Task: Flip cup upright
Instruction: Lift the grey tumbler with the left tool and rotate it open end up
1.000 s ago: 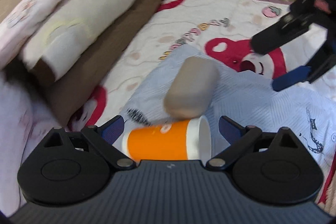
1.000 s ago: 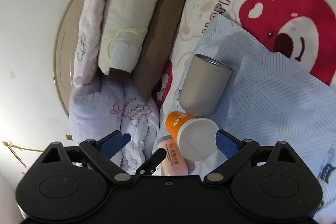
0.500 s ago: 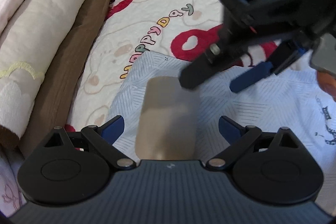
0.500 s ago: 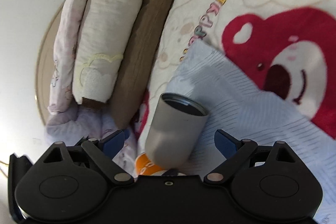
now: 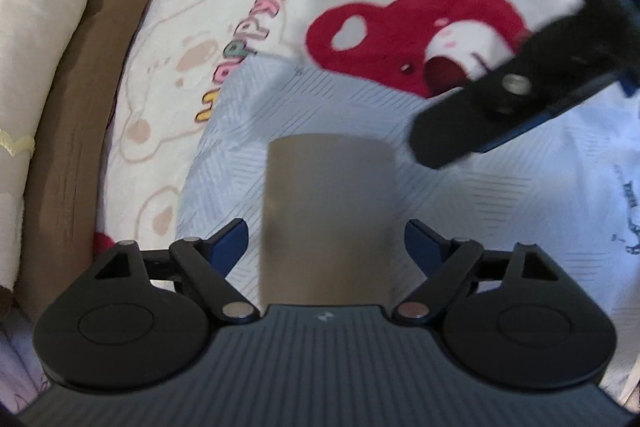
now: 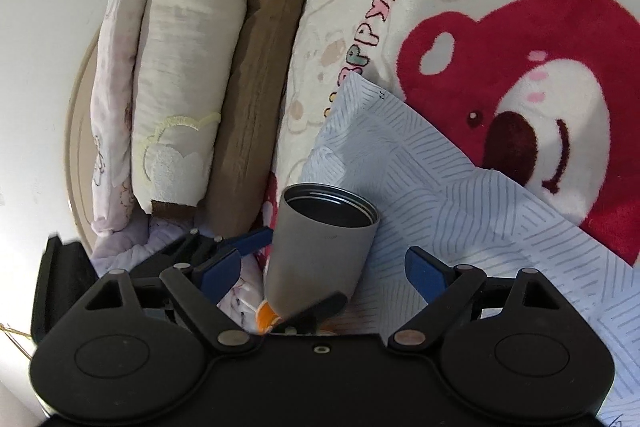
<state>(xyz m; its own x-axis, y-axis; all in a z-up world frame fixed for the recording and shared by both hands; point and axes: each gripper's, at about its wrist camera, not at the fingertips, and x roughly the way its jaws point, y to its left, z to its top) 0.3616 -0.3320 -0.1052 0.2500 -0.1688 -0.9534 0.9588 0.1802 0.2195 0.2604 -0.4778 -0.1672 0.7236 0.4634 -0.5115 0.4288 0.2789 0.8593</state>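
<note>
Grey cup (image 6: 320, 247) sits lower centre, seemingly lying on striped cloth (image 6: 460, 195), between both spread grippers, left (image 5: 326, 247) and right (image 6: 322, 269), untouched.

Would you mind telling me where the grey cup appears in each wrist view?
Left wrist: the grey cup is at lower centre, between the open fingers of the left gripper.
Right wrist: lower centre, slightly left, dark mouth visible.
Shared landmark: the red bear print on the bedspread, beyond the cup.
</note>
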